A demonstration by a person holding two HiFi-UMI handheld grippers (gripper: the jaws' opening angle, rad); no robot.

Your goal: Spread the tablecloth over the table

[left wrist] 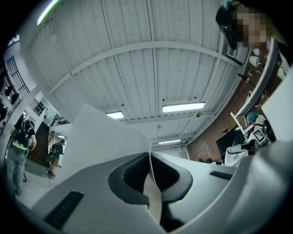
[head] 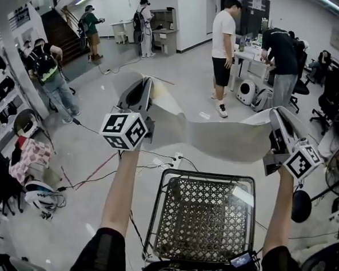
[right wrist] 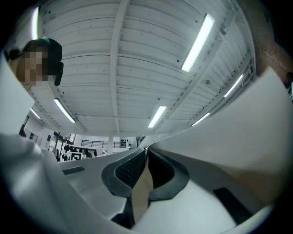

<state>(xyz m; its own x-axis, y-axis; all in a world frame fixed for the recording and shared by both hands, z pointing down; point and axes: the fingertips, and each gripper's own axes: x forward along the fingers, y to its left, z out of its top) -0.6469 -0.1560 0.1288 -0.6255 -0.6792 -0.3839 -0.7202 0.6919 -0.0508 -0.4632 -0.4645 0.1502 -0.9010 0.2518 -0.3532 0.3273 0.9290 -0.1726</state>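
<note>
A pale tablecloth (head: 215,136) hangs stretched in the air between my two raised grippers, above a black wire-mesh table (head: 204,218). My left gripper (head: 147,83) is shut on the cloth's left end. In the left gripper view its jaws (left wrist: 149,156) pinch a cloth edge, and the cloth (left wrist: 103,135) stands up to their left. My right gripper (head: 274,113) is shut on the cloth's right end. In the right gripper view the jaws (right wrist: 145,154) clamp a thin fold, and the cloth (right wrist: 242,137) sweeps off to the right. Both gripper views look up at the ceiling.
Cables (head: 100,172) and a power strip (head: 172,159) lie on the floor beyond the table. A person in a white shirt (head: 224,43) and another at a desk (head: 280,56) stand at the back right. Racks line the left wall; an office chair (head: 327,96) stands at right.
</note>
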